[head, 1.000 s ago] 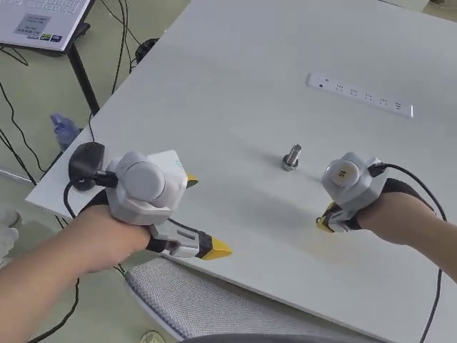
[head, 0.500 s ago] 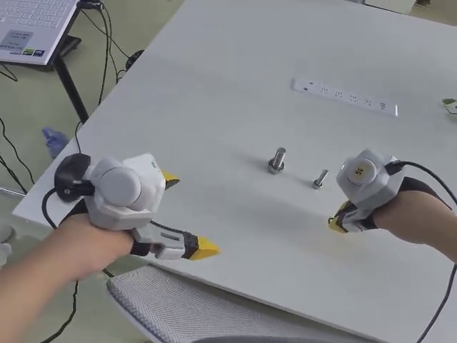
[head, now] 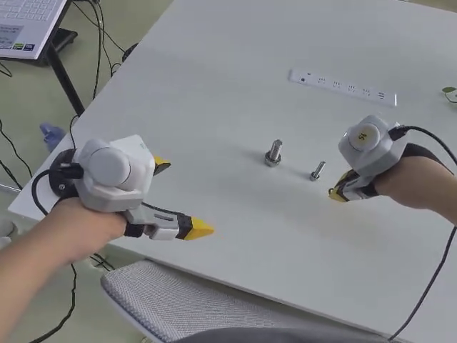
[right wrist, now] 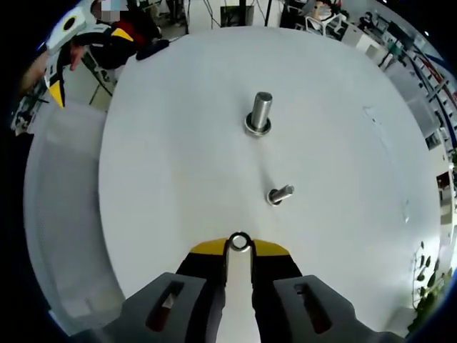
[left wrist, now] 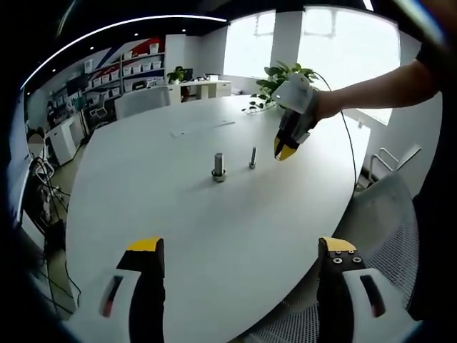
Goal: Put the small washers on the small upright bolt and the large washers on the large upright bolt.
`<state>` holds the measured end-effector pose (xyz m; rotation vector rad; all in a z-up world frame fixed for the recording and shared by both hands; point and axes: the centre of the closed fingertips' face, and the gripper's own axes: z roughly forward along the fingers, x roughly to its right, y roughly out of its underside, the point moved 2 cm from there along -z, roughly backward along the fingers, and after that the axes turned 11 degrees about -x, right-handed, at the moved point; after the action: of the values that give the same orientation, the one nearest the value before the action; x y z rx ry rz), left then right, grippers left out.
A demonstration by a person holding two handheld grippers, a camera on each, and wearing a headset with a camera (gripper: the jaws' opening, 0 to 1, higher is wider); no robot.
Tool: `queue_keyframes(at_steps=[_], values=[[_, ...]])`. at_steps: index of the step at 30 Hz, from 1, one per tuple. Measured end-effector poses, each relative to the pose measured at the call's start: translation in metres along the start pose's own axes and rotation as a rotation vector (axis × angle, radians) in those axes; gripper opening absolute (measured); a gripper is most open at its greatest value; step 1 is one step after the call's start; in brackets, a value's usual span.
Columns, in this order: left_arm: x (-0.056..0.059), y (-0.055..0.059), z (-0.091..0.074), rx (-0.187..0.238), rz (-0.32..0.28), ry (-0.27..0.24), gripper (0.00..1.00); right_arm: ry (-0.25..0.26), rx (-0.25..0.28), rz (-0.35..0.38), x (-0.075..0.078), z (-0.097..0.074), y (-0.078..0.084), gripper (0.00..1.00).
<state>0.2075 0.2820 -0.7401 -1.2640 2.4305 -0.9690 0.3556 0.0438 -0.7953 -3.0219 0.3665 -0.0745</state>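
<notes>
at the far left of the head view a laptop [head: 21, 28] is seen on a dark stand beside the white table [head: 214, 71]. the left gripper [head: 182, 196] is held over the table's near left edge, above a grey chair [head: 178, 300]. in the left gripper view the 2 yellow-tipped jaws of the left gripper [left wrist: 240, 246] are spread wide apart and nothing is held between them.

near the middle of the table the large bolt [head: 273, 153] is stood upright. a wider ring is seen at its foot in the right gripper view, and whether that is the bolt's head or a washer cannot be told. the small bolt [head: 317, 171] is stood upright just to the right of it, apart from it. a white power strip [head: 343, 86] is laid well behind the 2 bolts.

further right the right gripper [head: 341, 193] is held low over the table, near the small bolt but not touching it. in the right gripper view the jaws of the right gripper [right wrist: 240, 248] are drawn almost together and clamped on a small washer [right wrist: 240, 241] at their tips. the small bolt [right wrist: 280, 194] is seen just beyond the tips with bare tabletop between, and the large bolt [right wrist: 259, 113] farther off. a black cable [head: 435, 236] is trailed from the right gripper along the person's arm.
</notes>
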Motion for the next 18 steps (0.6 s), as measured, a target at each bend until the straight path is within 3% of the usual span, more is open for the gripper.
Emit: queue_keyframes(at_steps=[9,18], values=[[-0.004,0.004,-0.006,0.002,-0.021,-0.013,0.89,0.029,0.034,0.002,0.022,-0.012,-0.020,0.12],[-0.005,0.008,-0.004,-0.018,-0.010,-0.019,0.87,0.055,0.048,-0.008,0.034,-0.011,-0.034,0.12]])
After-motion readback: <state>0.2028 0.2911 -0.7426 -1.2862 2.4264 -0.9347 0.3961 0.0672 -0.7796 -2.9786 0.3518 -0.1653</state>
